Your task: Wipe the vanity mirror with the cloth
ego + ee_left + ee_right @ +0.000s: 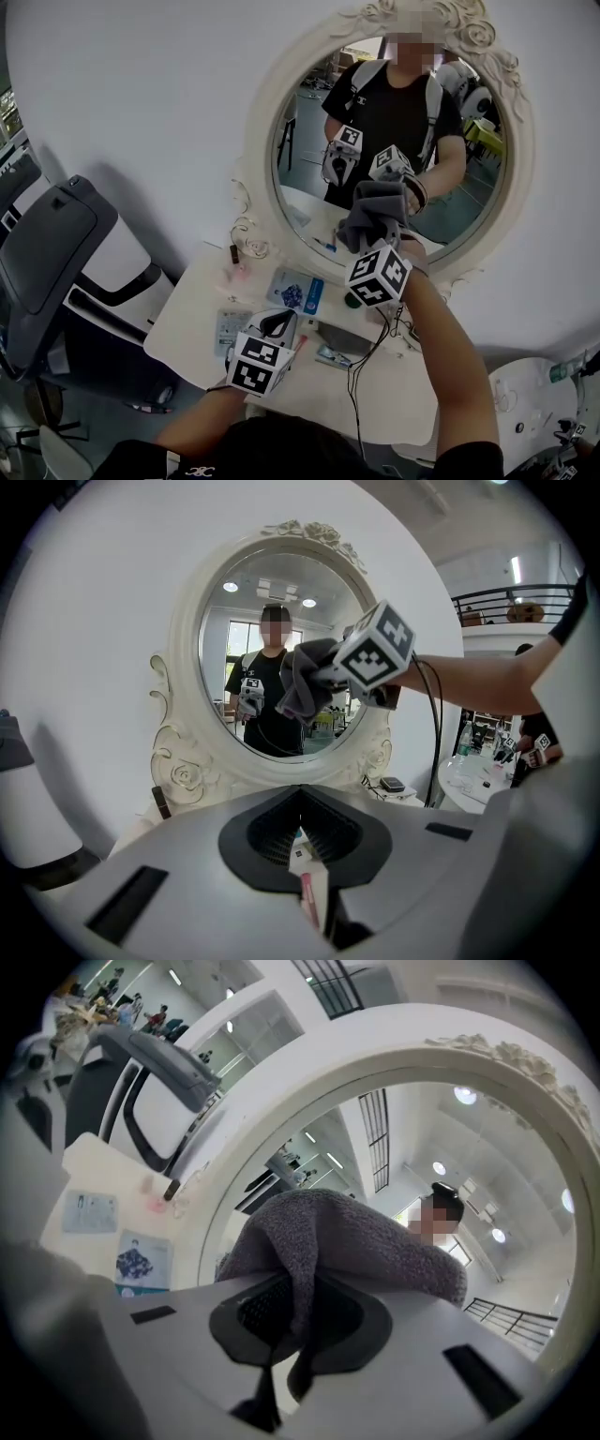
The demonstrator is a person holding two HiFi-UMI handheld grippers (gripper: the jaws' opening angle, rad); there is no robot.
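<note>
At the far left a grey padded seat (56,244) stands beside the white table (187,323), clear of the work. Low over the table, our left gripper (274,328) hangs with its jaws drawn together on nothing, well short of the glass. Leaflets (295,289) and small items lie at the foot of the vanity mirror (389,131). Further right, the grey cloth (375,220) is bunched against the lower part of the glass, and our right gripper (386,246) has its jaws clamped on one fold of it. We judge the wipe to be under way, with most of the glass yet to be covered. That hold on one fold is the weak spot: a hard sweep could drag the cloth free, or let the bare jaws meet the glass. The black cable (361,361) trailing from the right gripper across the table could also catch the small items there on a wide stroke.
</note>
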